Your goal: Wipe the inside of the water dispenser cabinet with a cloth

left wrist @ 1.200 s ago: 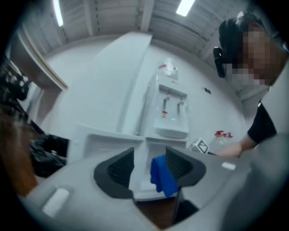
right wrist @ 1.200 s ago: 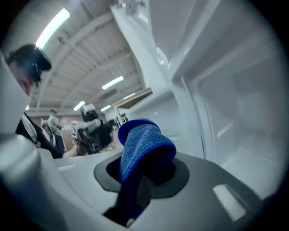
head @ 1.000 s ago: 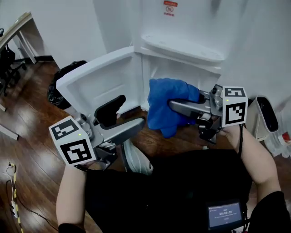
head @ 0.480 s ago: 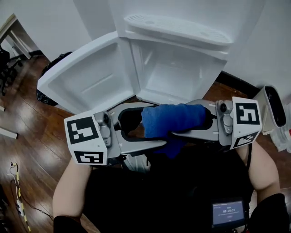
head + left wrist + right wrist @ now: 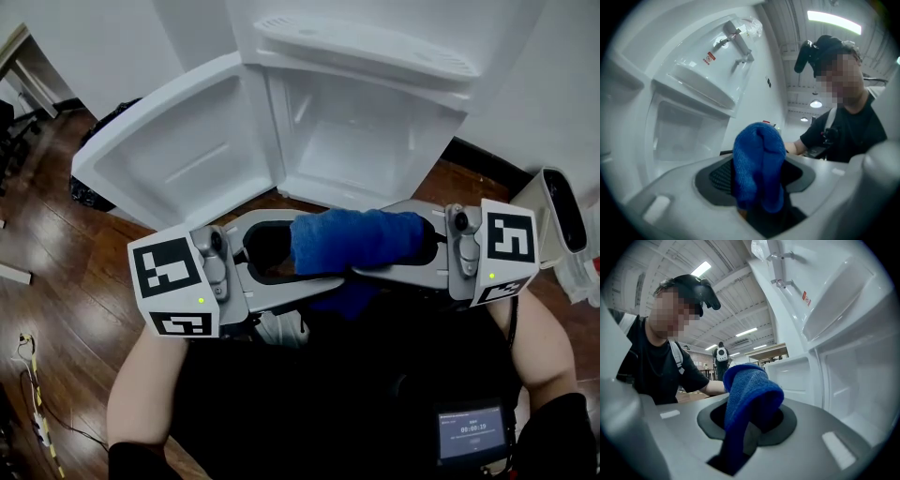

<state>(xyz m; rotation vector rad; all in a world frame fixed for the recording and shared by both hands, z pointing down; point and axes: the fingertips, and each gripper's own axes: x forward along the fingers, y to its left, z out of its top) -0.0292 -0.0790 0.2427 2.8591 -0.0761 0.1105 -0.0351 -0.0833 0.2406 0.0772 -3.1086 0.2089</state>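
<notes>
Well, on the left the white door (image 5: 178, 155) of the water dispenser cabinet (image 5: 370, 155) hangs wide open over the brown wood floor (image 5: 56, 272). Next comes the left gripper (image 5: 314, 255), lying flat and pointing to the right. Its jaws have just been closing, and they pinch the left end of the blue cloth (image 5: 361, 239). The cloth is bunched up in a fat roll. It is up in the air in front of the open cabinet, not inside it. The right end of the cloth sits in the right gripper (image 5: 375, 244), which points to the left. Its jaws squeeze the cloth too.
</notes>
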